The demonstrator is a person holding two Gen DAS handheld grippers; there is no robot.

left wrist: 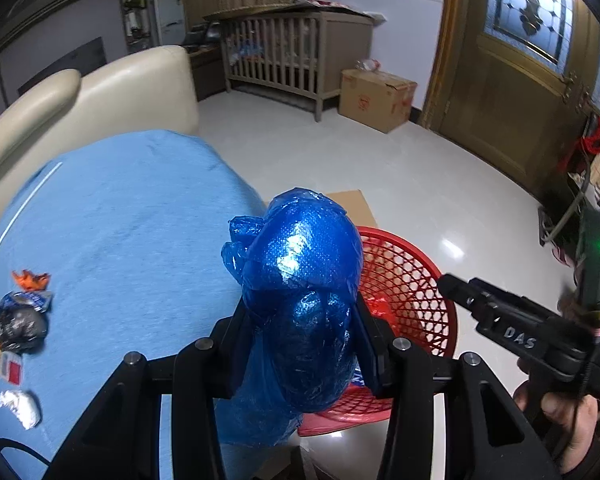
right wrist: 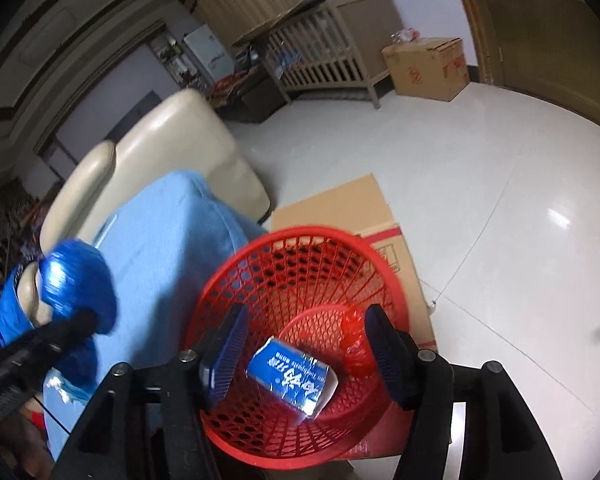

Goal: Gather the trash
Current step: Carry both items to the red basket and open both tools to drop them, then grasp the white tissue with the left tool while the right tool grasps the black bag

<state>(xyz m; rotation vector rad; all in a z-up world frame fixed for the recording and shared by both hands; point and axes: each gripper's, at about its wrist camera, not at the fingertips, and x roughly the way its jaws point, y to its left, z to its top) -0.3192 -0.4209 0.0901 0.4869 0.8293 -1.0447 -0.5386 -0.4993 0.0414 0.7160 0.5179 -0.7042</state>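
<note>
Blue-clothed table at left, red basket on floor at right; left gripper clenched on blue bag, right gripper released above basket; early release risks missing the rim.

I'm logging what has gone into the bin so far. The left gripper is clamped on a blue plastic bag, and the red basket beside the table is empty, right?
Not quite. The left gripper is clamped on the blue plastic bag, but the red basket is not empty: the right wrist view shows a blue box and a red wrapper at its bottom.
</note>
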